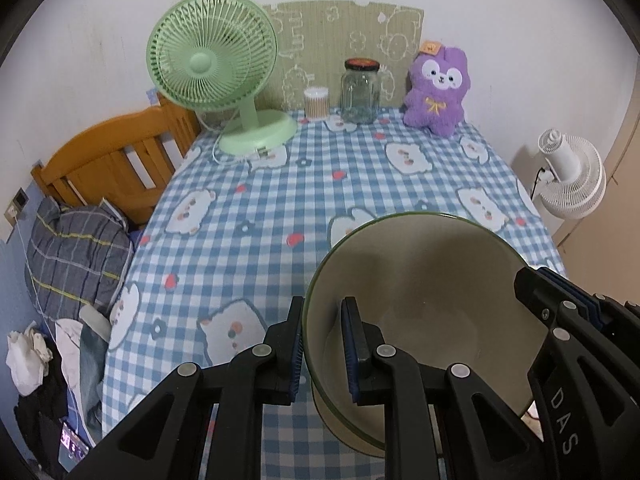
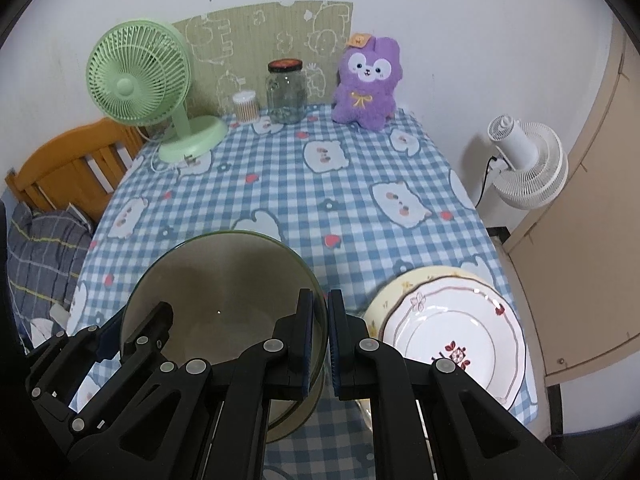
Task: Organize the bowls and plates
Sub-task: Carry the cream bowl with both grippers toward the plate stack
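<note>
Two grippers, left gripper [image 1: 323, 344] and right gripper [image 2: 320, 340], clamp opposite rims of a green-edged bowl [image 1: 424, 280] above a blue checked tablecloth [image 1: 280, 208], stacked plates [image 2: 452, 328] just right, white walls [image 2: 460, 32] beyond.

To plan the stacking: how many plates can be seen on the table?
2. The white plate lies on the yellow plate, stacked at the table's near right corner, beside the bowl. More may be hidden.

Green desk fan [image 1: 212, 60], lidded glass jar [image 1: 360, 92], purple plush bunny [image 1: 436, 88] at far edge of blue checked table [image 1: 280, 208]; white floor fan [image 2: 524, 164] beside it.
</note>
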